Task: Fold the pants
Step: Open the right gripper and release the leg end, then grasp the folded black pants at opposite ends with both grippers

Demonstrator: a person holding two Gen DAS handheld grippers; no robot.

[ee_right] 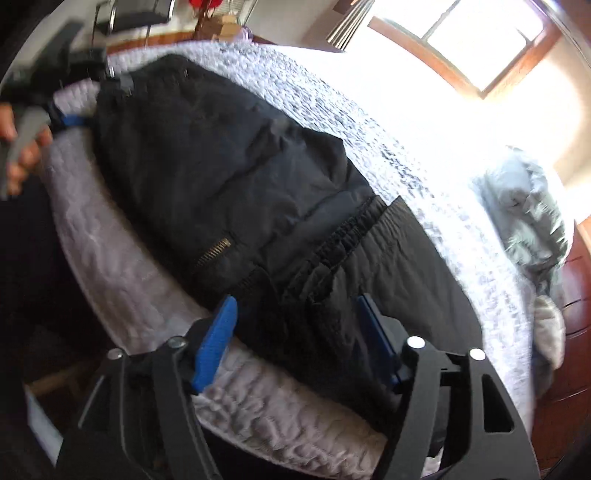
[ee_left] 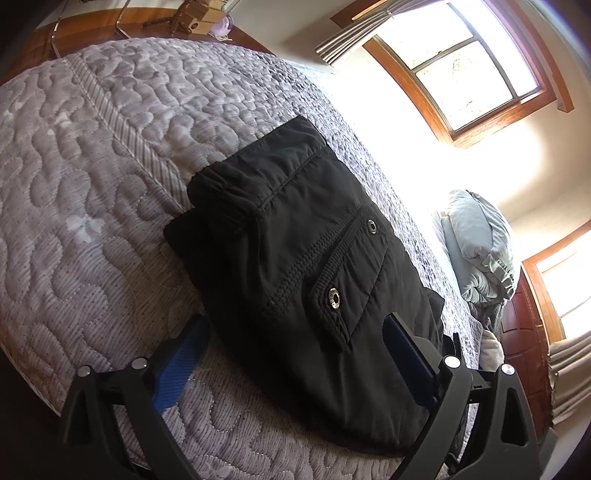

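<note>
Black pants [ee_left: 295, 258] lie folded into a compact stack on the grey quilted bed [ee_left: 92, 184], a snap-flap pocket on top. My left gripper [ee_left: 295, 343] is open, its blue pads [ee_left: 181, 365] apart on either side of the near edge of the pants. In the right wrist view the pants [ee_right: 240, 192] show a zipper and elastic waistband. My right gripper [ee_right: 299, 332] is open, with blue pads [ee_right: 218, 343] on either side of the waistband end. The left gripper [ee_right: 70, 120] shows at the far end of the pants, held by a hand.
A grey pillow [ee_left: 480, 247] lies at the bed's right end near a wooden headboard [ee_left: 524, 332]. Bright windows [ee_left: 469, 62] are behind. A wooden dresser with objects [ee_left: 192, 18] stands beyond the bed's far edge.
</note>
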